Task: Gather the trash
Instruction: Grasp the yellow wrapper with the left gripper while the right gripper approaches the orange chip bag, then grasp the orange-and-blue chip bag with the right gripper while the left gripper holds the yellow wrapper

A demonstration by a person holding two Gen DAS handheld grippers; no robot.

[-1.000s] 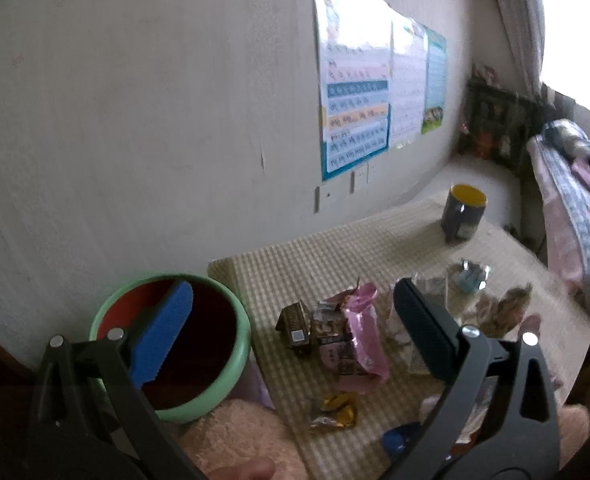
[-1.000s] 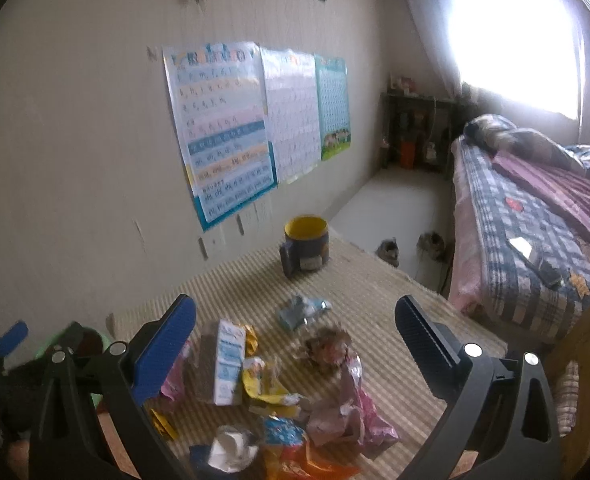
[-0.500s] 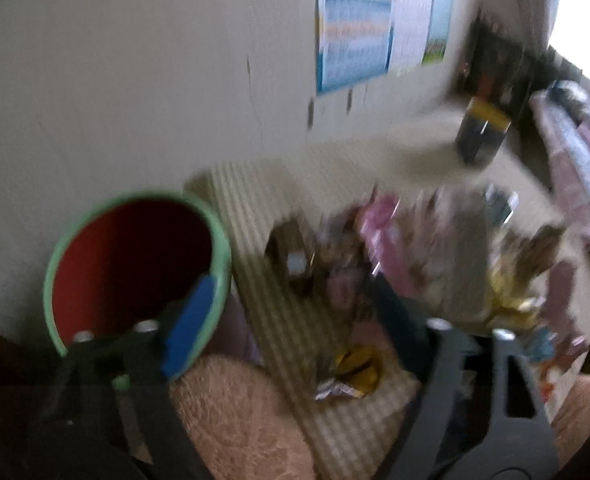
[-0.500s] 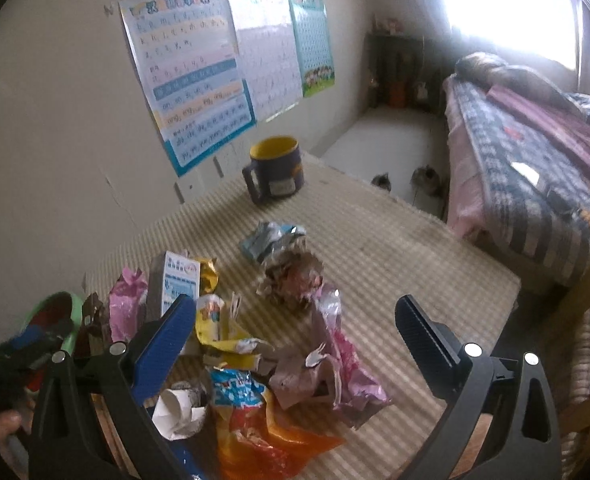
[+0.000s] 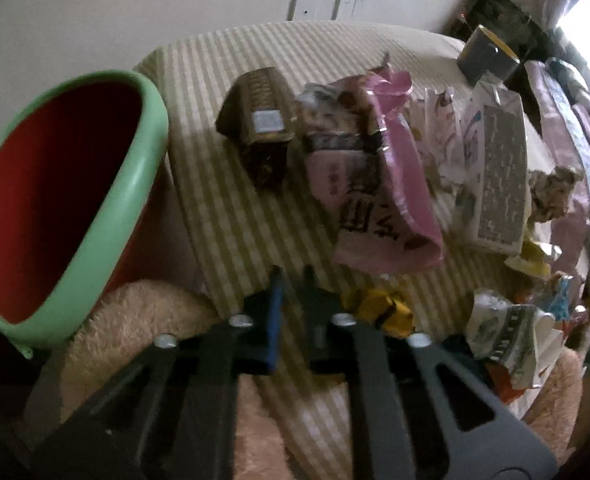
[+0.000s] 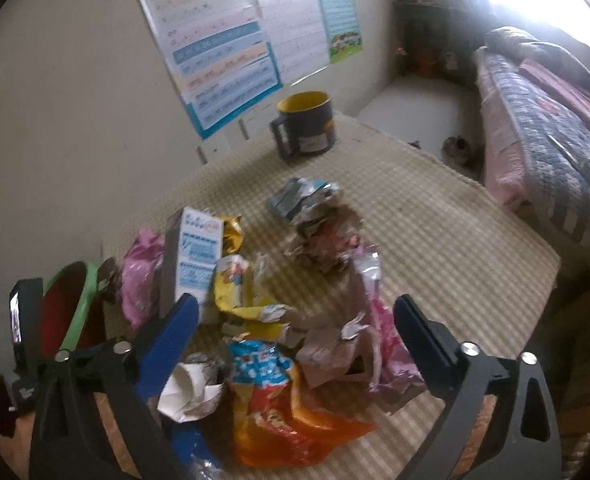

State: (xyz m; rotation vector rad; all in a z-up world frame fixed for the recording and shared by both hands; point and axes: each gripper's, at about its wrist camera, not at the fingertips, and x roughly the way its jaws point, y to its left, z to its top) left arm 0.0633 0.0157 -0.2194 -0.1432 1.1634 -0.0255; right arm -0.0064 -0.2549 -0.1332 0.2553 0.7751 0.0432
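Trash lies heaped on a checked tablecloth [image 6: 435, 240]: a pink wrapper [image 5: 387, 184], a brown carton [image 5: 261, 116], a white milk carton [image 6: 197, 256], an orange snack bag [image 6: 287, 420] and crumpled paper [image 6: 191, 392]. A red bin with a green rim [image 5: 95, 200] stands off the table's left end, also seen in the right wrist view [image 6: 79, 292]. My left gripper [image 5: 291, 276] points steeply down at the cloth near the front edge, shut on nothing, with a yellow wrapper [image 5: 379, 312] just to its right. My right gripper [image 6: 295, 306] hovers wide over the pile, its jaws closing, wrappers between them untouched.
A dark mug with a yellow inside [image 6: 307, 128] stands at the far side of the table near the wall. Posters [image 6: 215, 40] hang on the wall. A bed [image 6: 555, 120] runs along the right. A fuzzy pink cushion [image 5: 135, 320] sits below the bin.
The left gripper's jaws went from wide open to shut while it dropped and tipped down toward the table's near edge. The right gripper sank closer to the trash pile.
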